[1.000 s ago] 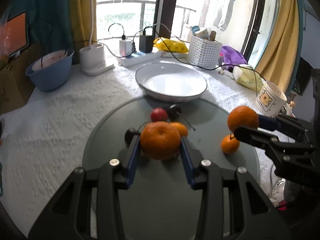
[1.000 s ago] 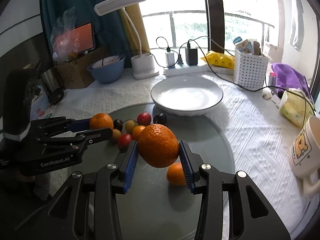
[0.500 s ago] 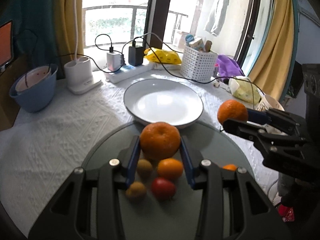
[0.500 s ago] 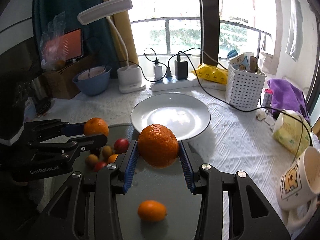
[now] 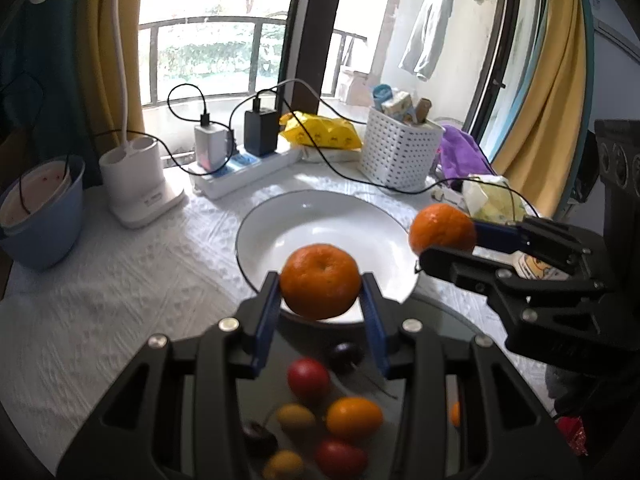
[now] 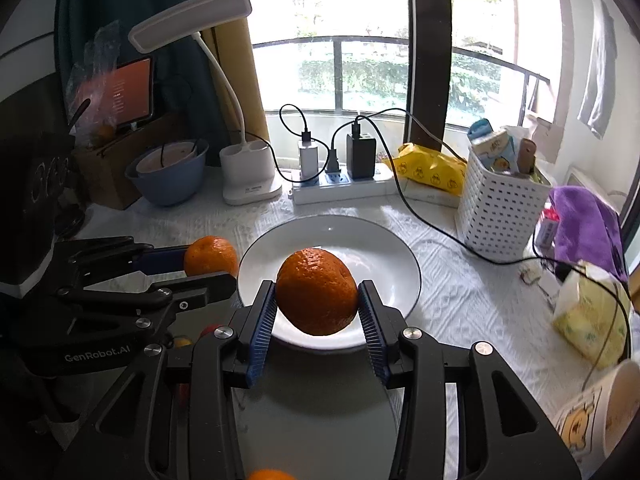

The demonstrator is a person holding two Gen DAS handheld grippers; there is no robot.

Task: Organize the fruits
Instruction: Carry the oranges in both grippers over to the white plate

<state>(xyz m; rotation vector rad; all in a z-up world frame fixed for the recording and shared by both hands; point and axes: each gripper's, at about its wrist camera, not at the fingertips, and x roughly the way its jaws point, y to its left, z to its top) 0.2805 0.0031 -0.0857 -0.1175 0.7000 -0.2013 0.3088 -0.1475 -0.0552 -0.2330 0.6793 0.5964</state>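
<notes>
My left gripper (image 5: pixel 320 282) is shut on an orange (image 5: pixel 320 276) and holds it above the near rim of the empty white plate (image 5: pixel 316 220). My right gripper (image 6: pixel 317 294) is shut on a second orange (image 6: pixel 316 290), also over the plate's (image 6: pixel 384 256) near rim. Each gripper shows in the other's view: the right one (image 5: pixel 444 240) beside the plate's right edge, the left one (image 6: pixel 210 260) at its left edge. Small red, yellow and orange fruits (image 5: pixel 316 416) lie on the round glass board (image 6: pixel 316 412) below.
Behind the plate stand a power strip with chargers (image 6: pixel 340 184), a white lamp base (image 6: pixel 248 176), a blue bowl (image 6: pixel 168 172), a white basket (image 6: pixel 500 208) and a yellow bag (image 6: pixel 432 168). A cable (image 6: pixel 440 224) runs past the plate. A mug (image 6: pixel 592 412) stands at right.
Both grippers have moved forward and up with their oranges, from over the glass board to the plate's near rim. The loose fruits have dropped lower in view.
</notes>
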